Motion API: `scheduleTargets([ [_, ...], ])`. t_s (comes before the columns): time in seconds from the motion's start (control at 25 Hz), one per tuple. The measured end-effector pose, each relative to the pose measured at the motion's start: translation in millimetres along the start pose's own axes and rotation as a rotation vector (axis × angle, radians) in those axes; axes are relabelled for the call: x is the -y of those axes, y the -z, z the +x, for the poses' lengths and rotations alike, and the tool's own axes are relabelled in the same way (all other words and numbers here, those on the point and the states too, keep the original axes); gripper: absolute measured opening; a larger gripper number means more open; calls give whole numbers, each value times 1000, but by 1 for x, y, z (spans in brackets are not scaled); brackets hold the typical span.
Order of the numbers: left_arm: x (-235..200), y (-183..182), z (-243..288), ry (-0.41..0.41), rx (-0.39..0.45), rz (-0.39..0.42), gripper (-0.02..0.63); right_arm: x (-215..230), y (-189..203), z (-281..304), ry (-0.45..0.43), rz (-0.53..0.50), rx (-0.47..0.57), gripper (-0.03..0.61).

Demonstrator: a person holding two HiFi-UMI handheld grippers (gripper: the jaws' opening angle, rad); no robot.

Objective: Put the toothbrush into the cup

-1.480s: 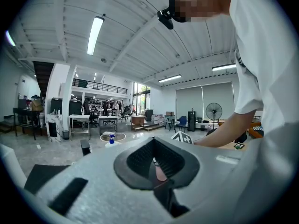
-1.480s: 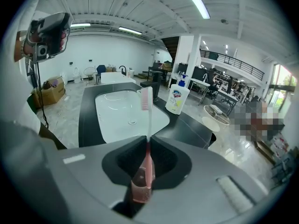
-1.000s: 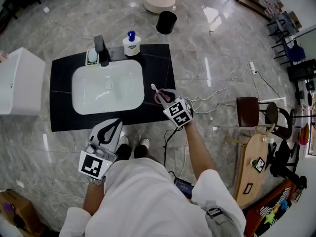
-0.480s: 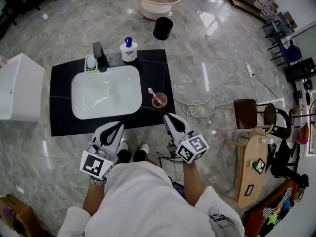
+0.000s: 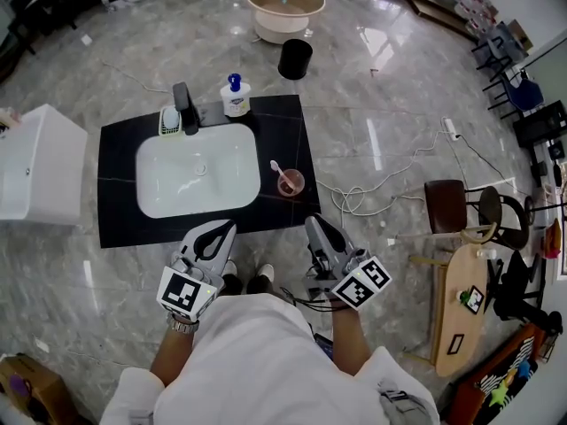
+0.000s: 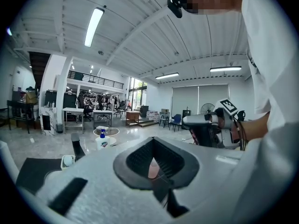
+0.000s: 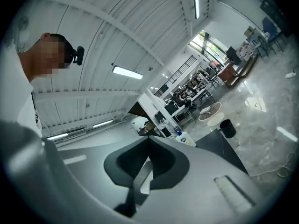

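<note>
A pink cup (image 5: 290, 183) stands on the black counter (image 5: 283, 131) to the right of the white sink (image 5: 199, 171). A toothbrush (image 5: 275, 167) leans in the cup with its head up and to the left. My right gripper (image 5: 313, 223) hangs off the counter's front edge, a little nearer me than the cup, shut and empty. My left gripper (image 5: 222, 227) is also shut and empty at the front edge, below the sink. In the left gripper view the pink cup (image 6: 153, 168) shows through the gap behind the shut jaws, and the right gripper (image 6: 205, 125) is off to the right.
A soap bottle (image 5: 235, 96), a black tap (image 5: 186, 106) and a small dish (image 5: 169, 120) sit behind the sink. A black bin (image 5: 295, 58) and a round tub (image 5: 284, 3) stand on the floor beyond. White cables (image 5: 372, 193) lie to the right, and a white cabinet (image 5: 35, 162) to the left.
My right gripper was at the cup with the toothbrush; it has let go and drawn back toward me. The toothbrush stays in the cup. The left gripper barely moved.
</note>
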State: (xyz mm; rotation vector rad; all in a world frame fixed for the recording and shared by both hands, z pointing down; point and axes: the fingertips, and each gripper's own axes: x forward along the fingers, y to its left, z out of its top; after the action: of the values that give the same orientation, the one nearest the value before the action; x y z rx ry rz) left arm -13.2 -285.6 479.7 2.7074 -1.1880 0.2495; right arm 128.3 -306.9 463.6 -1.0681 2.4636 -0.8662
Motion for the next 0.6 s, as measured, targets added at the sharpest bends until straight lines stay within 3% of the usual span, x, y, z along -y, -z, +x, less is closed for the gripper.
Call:
scheduleTargets([
  [0.28,-2,-1,-12,-18,4,0,-8,-13,0,0,1,-36,-5,11],
  [0.6,9,-12,-7,47,51,5,-2,-29,-4,-11,72,-308,-72,11],
])
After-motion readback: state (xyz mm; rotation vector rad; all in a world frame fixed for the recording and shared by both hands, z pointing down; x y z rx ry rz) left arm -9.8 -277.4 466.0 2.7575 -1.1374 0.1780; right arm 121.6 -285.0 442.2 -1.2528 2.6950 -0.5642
